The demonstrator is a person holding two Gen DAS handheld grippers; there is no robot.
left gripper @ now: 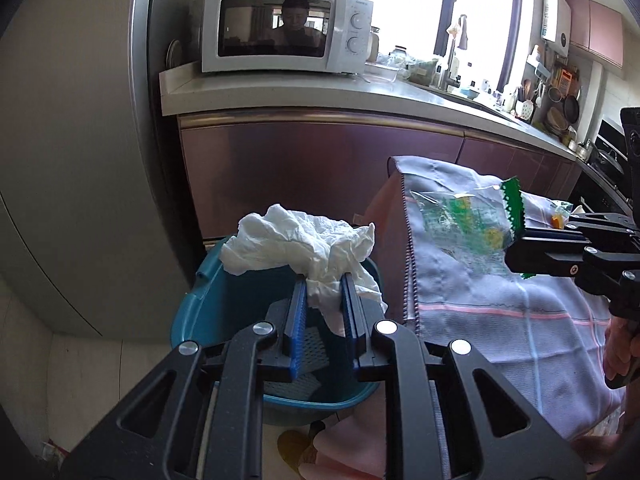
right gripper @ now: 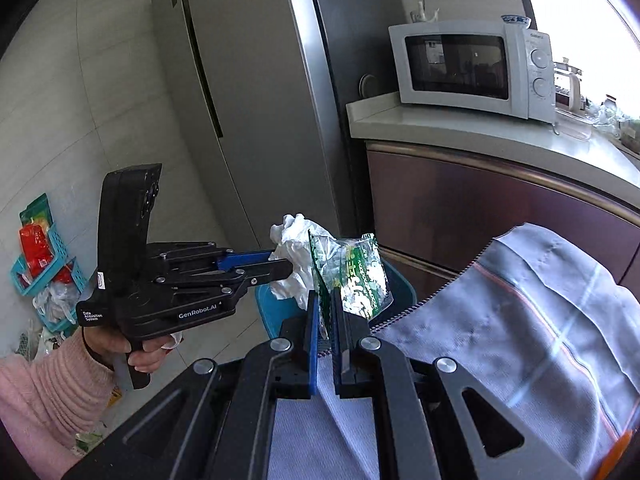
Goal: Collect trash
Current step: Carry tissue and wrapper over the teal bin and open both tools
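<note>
Left gripper [left gripper: 323, 282] pinching crumpled white tissue [left gripper: 304, 240], wad bulging past the fingertips, directly over the teal bin [left gripper: 192, 312]. Right gripper [right gripper: 325, 300] clamped tight on green-printed clear wrapper [right gripper: 356, 276], bag fanning out beyond the fingertips, above the bin's near rim and the grey cloth [right gripper: 520, 320] edge. Tissue and wrapper nearly touching.

Open air lies above the blue bin [left gripper: 208, 304] ahead of my left hand-held gripper [left gripper: 325, 280]. The cloth-draped table [left gripper: 500, 312] crowds its right side, the cabinet fronts [left gripper: 320, 168] wall off the back, and the fridge [left gripper: 80, 160] stands left.
</note>
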